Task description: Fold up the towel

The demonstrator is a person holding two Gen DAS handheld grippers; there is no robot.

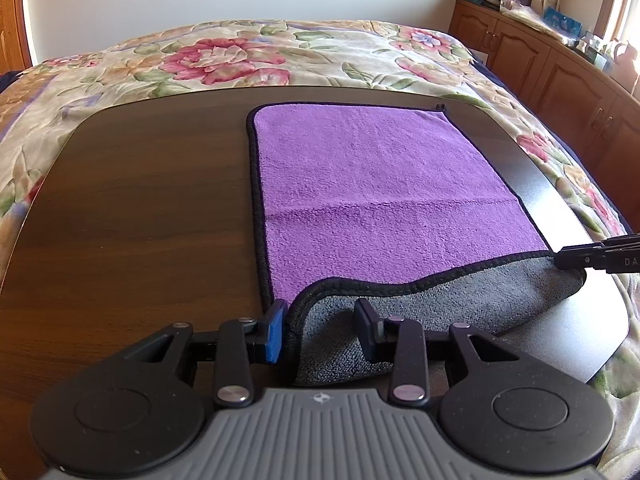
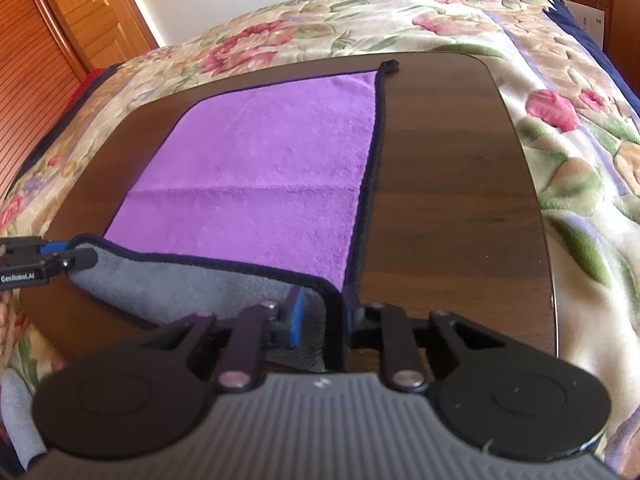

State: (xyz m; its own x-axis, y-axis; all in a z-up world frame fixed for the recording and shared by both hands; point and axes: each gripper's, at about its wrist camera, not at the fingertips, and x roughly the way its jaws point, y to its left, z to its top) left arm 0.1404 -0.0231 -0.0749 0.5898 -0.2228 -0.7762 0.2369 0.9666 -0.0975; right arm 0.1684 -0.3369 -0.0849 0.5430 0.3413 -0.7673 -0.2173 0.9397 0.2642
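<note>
A purple towel (image 1: 384, 192) with a dark bound edge lies flat on a dark wooden table (image 1: 140, 208), which sits on a bed covered by a floral blanket (image 1: 224, 56). The towel's near edge is lifted and curled over, showing its grey underside. The left gripper (image 1: 322, 330) has the near left corner of that raised edge between its two fingers, which stand apart around the cloth; whether they actually press it is hard to tell. The right gripper (image 2: 322, 314) straddles the near right corner, its fingers closer together around the bound edge and seemingly pinching it, though this view is blurred. A faint crease runs across the towel's middle. A wooden cabinet (image 1: 560, 80) stands along the wall to the right of the bed.
</note>
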